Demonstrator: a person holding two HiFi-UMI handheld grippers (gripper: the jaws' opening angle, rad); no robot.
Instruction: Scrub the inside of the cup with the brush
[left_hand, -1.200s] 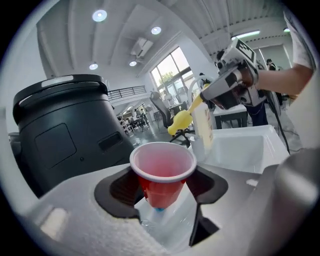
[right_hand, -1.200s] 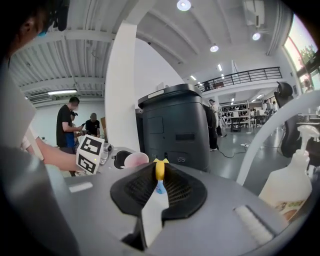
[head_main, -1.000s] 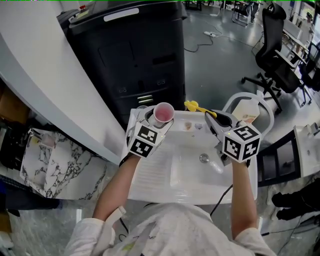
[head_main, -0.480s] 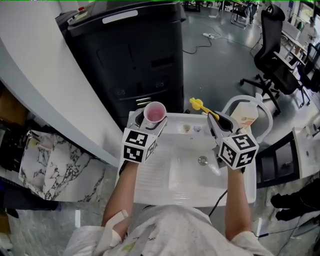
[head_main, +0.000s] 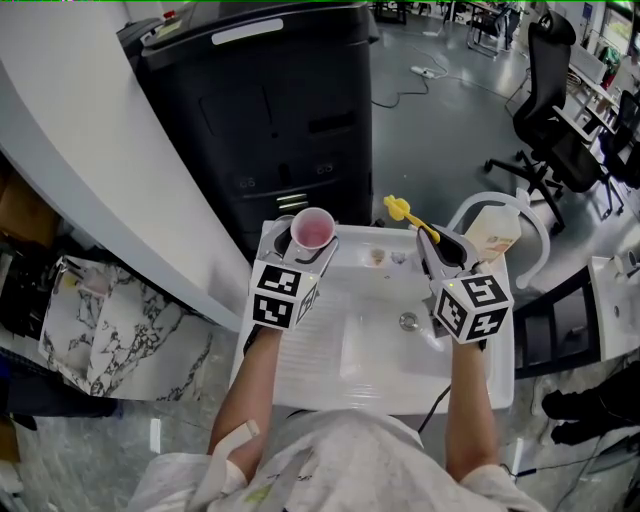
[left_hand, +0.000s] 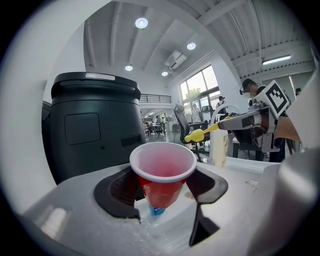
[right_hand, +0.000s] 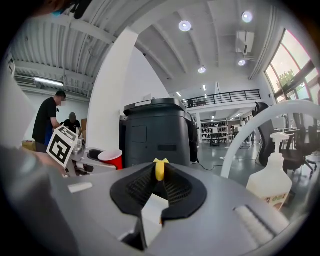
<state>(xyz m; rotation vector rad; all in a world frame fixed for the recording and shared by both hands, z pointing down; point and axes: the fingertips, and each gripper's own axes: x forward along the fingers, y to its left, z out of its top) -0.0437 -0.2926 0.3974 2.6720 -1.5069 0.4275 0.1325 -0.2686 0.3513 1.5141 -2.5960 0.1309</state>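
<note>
– Where is the cup (left_hand: 162, 165)?
– Between the left gripper (left_hand: 162, 187) jaws, pinched low on its red wall, mouth up.
– And the brush (right_hand: 159, 170)?
– Its thin yellow handle is squeezed between the right gripper (right_hand: 159, 186) jaws, tip poking out past them.
– How should the cup be held?
– Softly. It looks light and thin, so it could be crushed if squeezed hard.

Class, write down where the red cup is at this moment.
Head view, left of centre: the cup is held in the left hand-held gripper over the sink, at its back left corner, in front of the black bin, with the brush to its right.
</note>
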